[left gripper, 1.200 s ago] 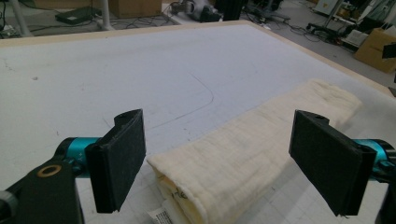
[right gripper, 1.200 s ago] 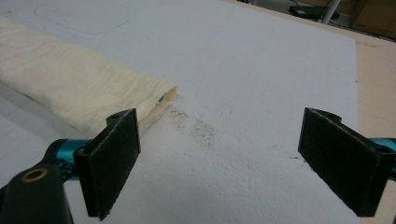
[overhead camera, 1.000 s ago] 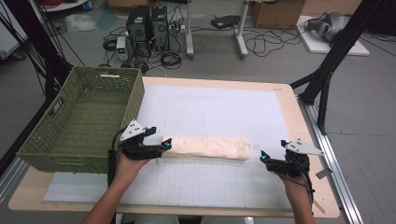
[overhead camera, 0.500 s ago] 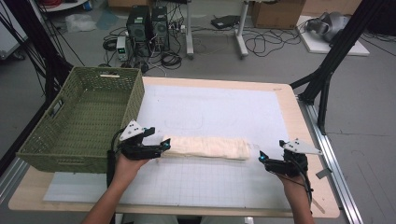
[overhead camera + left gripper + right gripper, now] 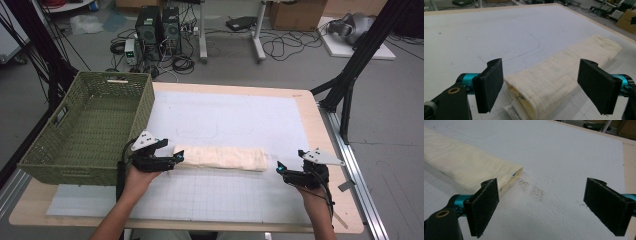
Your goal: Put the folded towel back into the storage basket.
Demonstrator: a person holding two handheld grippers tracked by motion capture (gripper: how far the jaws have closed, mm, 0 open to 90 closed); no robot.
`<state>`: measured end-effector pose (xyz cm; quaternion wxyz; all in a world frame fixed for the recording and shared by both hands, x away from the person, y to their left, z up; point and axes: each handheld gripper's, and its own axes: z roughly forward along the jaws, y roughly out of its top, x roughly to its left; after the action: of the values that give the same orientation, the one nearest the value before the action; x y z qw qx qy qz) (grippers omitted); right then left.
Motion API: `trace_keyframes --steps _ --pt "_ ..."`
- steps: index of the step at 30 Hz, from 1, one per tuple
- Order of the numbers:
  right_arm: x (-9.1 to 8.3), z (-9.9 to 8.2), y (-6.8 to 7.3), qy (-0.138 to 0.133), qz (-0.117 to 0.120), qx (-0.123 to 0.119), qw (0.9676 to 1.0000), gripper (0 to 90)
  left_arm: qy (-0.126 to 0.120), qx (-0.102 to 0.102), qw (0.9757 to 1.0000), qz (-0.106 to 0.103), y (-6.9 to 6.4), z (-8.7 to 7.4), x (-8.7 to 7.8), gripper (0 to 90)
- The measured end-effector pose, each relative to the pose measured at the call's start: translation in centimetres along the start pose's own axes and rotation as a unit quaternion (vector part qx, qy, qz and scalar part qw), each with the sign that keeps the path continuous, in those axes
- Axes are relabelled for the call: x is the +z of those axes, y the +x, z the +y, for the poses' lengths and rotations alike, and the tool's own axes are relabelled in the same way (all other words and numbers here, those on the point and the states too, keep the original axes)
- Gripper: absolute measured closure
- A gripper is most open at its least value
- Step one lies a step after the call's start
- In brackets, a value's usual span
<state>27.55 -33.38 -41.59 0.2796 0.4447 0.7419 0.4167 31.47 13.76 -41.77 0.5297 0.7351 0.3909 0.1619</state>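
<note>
A cream folded towel point(image 5: 220, 158) lies as a long strip across the white mat point(image 5: 230, 120). My left gripper point(image 5: 177, 158) is at the towel's left end, open. In the left gripper view its jaws stand wide on either side of the towel's end point(image 5: 541, 87), where a small label shows. My right gripper point(image 5: 280, 170) is open just right of the towel's right end, apart from it. In the right gripper view the towel's end point(image 5: 474, 172) lies ahead to the left, beyond the left jaw, and bare mat is between the jaws.
A green woven basket point(image 5: 90, 130) stands at the table's left, close to my left hand. The wooden table edge point(image 5: 320, 130) runs along the right. Black frame legs, computers and cables are on the floor beyond the table.
My right gripper has shifted slightly left toward the towel's end. The left gripper and the towel have stayed in place.
</note>
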Motion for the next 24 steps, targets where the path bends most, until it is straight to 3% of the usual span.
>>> trace_keyframes --steps 6,8,11,17,24 --pt "0.0 -0.1 0.1 0.0 0.002 -0.001 1.0 12.3 0.032 -0.009 0.9991 0.026 0.0 -0.2 0.9 32.8" --pt "0.0 0.0 0.2 0.0 0.003 -0.001 1.0 12.2 0.045 -0.021 0.9975 0.05 0.2 -0.3 1.1 37.2" --pt "0.1 0.0 0.3 0.001 0.005 -0.002 1.0 12.3 0.062 -0.02 0.9959 0.062 0.4 -0.5 1.4 40.3" --pt "0.3 0.1 0.7 0.002 0.009 -0.006 0.9999 12.2 0.058 -0.045 0.9956 0.058 0.4 -0.3 2.2 40.1" --pt "0.5 0.2 0.8 0.004 0.014 -0.006 0.9999 12.3 0.096 -0.035 0.9926 0.066 -0.2 -1.0 3.1 39.6"
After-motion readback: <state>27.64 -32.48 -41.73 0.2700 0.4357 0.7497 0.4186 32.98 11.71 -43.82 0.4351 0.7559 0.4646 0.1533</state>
